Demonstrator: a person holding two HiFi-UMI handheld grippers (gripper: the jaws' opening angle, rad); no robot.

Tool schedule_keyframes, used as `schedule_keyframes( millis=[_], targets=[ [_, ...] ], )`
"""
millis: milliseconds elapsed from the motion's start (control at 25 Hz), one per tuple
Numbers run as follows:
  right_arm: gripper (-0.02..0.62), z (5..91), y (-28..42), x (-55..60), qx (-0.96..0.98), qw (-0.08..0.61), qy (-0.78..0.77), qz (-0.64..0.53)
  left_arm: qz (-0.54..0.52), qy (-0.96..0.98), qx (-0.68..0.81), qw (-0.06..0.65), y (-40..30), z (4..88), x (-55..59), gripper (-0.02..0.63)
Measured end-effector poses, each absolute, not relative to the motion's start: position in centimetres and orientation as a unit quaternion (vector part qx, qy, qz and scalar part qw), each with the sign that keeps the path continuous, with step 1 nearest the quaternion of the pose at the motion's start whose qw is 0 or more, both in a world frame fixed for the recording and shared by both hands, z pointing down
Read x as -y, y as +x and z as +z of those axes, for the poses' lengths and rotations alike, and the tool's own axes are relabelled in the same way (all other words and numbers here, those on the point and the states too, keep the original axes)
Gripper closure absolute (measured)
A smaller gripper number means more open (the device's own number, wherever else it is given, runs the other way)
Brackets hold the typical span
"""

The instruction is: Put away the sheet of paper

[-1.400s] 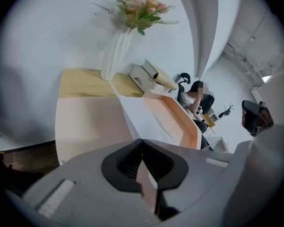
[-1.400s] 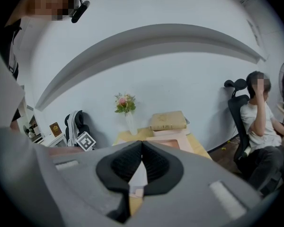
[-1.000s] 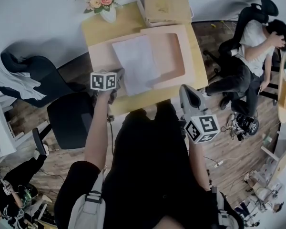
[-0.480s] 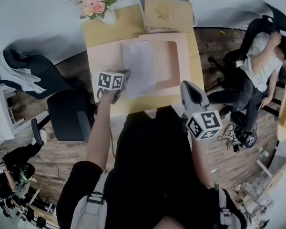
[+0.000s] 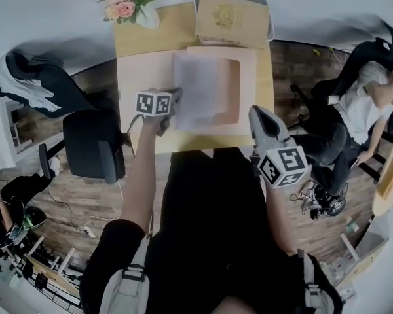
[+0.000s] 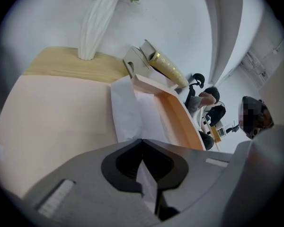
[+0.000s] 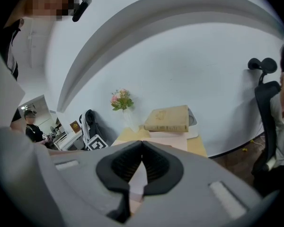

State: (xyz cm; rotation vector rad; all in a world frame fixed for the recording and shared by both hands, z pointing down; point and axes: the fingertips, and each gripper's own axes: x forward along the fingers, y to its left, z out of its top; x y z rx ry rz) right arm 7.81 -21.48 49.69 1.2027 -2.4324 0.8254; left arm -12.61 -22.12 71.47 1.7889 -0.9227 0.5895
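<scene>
A white sheet of paper [image 5: 198, 90] lies on an open pink folder [image 5: 144, 77] on the wooden table [image 5: 137, 34]. My left gripper [image 5: 175, 101] is at the sheet's near left edge, shut on it. In the left gripper view the paper [image 6: 132, 112] runs up from between the closed jaws of the left gripper [image 6: 142, 143], and a raised folder flap [image 6: 177, 115] stands to its right. My right gripper [image 5: 255, 113] hovers by the table's front right corner, off the folder. In the right gripper view, the right gripper [image 7: 142, 143] is shut with nothing in it.
A vase of flowers [image 5: 126, 2] stands at the table's back left. A tan book [image 5: 232, 15] rests on a grey tray at the back right. A black chair [image 5: 92, 152] is left of the table, and a seated person [image 5: 360, 113] is at the right.
The sheet has swung from lying askew to lying square with the folder, still held by my left gripper. The right gripper has stayed near the table's front right.
</scene>
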Motion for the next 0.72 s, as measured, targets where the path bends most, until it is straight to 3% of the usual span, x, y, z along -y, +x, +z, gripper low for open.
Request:
schedule_keyframes(
  millis=[400,720],
  targets=[
    [0.592,50.6,10.1,22.7,0.865,0.161,0.381,0.285,0.155,0.739,0.39,0.527,-7.4,70.7,23.6,0.597],
    [0.592,51.1,11.6,22.3,0.864,0.161,0.382,0.286,0.144,0.75,0.372,0.527,-4.6,70.9,23.1,0.597]
  ],
)
